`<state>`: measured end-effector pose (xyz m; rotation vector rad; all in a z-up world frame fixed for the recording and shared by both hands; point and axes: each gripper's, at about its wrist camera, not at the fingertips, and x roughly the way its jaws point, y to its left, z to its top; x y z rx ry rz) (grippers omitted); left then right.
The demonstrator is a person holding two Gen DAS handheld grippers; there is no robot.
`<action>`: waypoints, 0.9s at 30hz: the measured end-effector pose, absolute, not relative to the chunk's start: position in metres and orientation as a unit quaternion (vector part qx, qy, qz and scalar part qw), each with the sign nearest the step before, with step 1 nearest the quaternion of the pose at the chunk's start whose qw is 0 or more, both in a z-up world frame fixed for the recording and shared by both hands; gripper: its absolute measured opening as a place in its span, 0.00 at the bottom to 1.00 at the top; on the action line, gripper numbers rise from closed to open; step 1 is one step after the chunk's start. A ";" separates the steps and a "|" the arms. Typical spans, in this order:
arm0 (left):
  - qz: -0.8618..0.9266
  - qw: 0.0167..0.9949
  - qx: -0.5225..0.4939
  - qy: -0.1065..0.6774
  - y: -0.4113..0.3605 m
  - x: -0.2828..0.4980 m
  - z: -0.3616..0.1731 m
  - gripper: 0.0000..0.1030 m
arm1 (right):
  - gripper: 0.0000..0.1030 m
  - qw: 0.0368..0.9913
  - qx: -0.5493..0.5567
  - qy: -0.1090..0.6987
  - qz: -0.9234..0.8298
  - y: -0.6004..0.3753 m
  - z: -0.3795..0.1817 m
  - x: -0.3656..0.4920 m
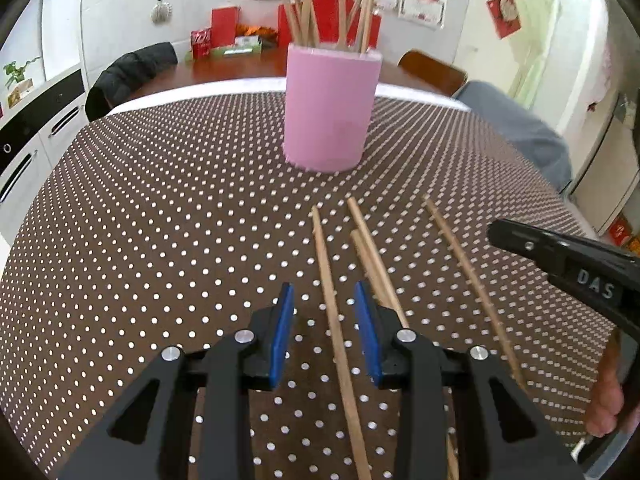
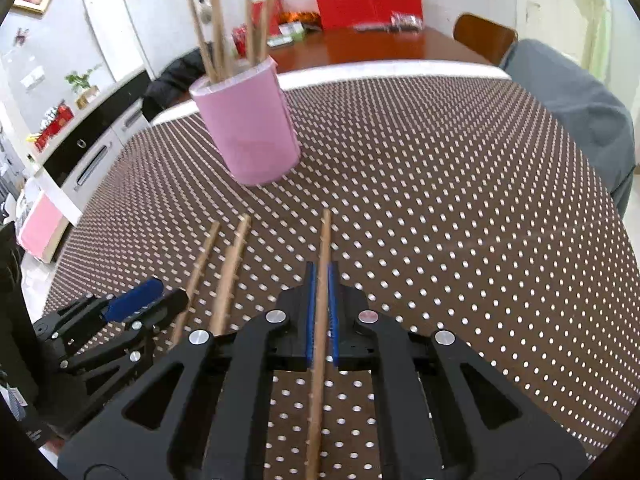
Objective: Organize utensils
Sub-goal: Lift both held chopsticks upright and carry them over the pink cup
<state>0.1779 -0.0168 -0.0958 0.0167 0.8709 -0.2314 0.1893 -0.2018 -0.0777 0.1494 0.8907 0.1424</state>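
Note:
A pink cup (image 1: 330,108) holding several wooden chopsticks stands upright on the dotted brown tablecloth (image 1: 160,220); it also shows in the right wrist view (image 2: 248,128). Several loose chopsticks lie on the cloth in front of it. My left gripper (image 1: 325,300) is open, its blue pads on either side of one chopstick (image 1: 334,320), with two more (image 1: 374,264) just right of it. My right gripper (image 2: 321,280) is shut on a chopstick (image 2: 323,264) that runs forward between its blue pads. Two other chopsticks (image 2: 228,276) lie to its left.
The right gripper's body (image 1: 580,276) sits at the right of the left wrist view; the left gripper (image 2: 132,308) shows at lower left of the right wrist view. A wooden table with red boxes (image 1: 224,28), chairs (image 1: 128,72) and white cabinets (image 1: 28,144) stand behind.

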 end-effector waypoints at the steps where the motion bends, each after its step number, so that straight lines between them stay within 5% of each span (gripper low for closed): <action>1: -0.107 0.898 0.013 0.426 -0.019 0.181 -0.099 0.31 | 0.15 0.894 0.065 0.440 0.063 -0.201 -0.081 0.191; 2: -0.104 0.895 0.017 0.433 -0.021 0.184 -0.102 0.31 | 0.24 0.891 0.058 0.446 0.059 -0.201 -0.084 0.192; 3: -0.101 0.896 0.020 0.432 -0.022 0.185 -0.101 0.28 | 0.58 0.891 0.054 0.448 0.058 -0.201 -0.087 0.193; 4: -0.086 0.897 0.031 0.432 -0.024 0.187 -0.102 0.20 | 0.73 0.892 0.052 0.445 0.057 -0.201 -0.088 0.192; 5: -0.075 0.898 0.038 0.432 -0.026 0.189 -0.102 0.07 | 0.73 0.897 0.050 0.436 0.052 -0.201 -0.089 0.191; 10: -0.092 0.896 0.030 0.433 -0.021 0.195 -0.101 0.06 | 0.73 0.884 0.009 0.465 0.043 -0.190 -0.106 0.199; 11: -0.092 0.896 0.028 0.434 -0.019 0.196 -0.100 0.06 | 0.70 0.884 -0.003 0.465 0.040 -0.187 -0.108 0.200; 16: -0.084 0.897 0.005 0.435 -0.009 0.198 -0.099 0.05 | 0.07 0.896 -0.035 0.438 0.066 -0.174 -0.110 0.199; 27: -0.087 0.915 -0.027 0.392 -0.004 0.192 -0.073 0.05 | 0.05 0.908 0.018 0.410 0.081 -0.175 -0.089 0.186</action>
